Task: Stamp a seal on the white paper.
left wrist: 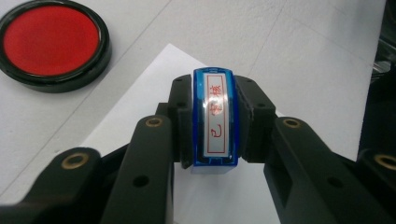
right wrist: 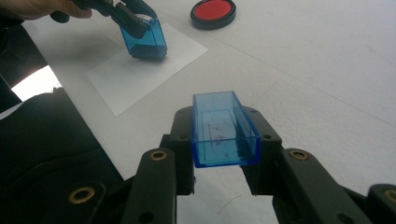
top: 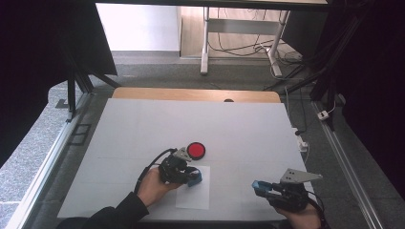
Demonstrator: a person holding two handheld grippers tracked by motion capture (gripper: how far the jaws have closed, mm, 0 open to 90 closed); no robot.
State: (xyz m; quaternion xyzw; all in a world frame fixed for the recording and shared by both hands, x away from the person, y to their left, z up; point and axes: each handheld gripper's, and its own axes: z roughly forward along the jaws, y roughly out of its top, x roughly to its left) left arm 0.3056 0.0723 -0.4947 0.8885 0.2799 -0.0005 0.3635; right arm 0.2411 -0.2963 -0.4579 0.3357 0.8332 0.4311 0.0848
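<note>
Blue translucent stamp (left wrist: 215, 119), white label with red characters on top, clamped in the left gripper (top: 187, 177) jaws, base down on the paper sheet (top: 195, 195). Right gripper (top: 265, 188) jaws closed on its clear blue cap (right wrist: 224, 130), held above the table (top: 248, 129). Red ink pad (top: 196, 150) just beyond the sheet.

We see a flat white-covered table (top: 143, 124) carrying a small white paper sheet (top: 198, 198), which lies under our left gripper (top: 193, 179) with its blue stamp (top: 195, 180), and a round black-rimmed red ink pad (top: 196, 150) just beyond that gripper.
</note>
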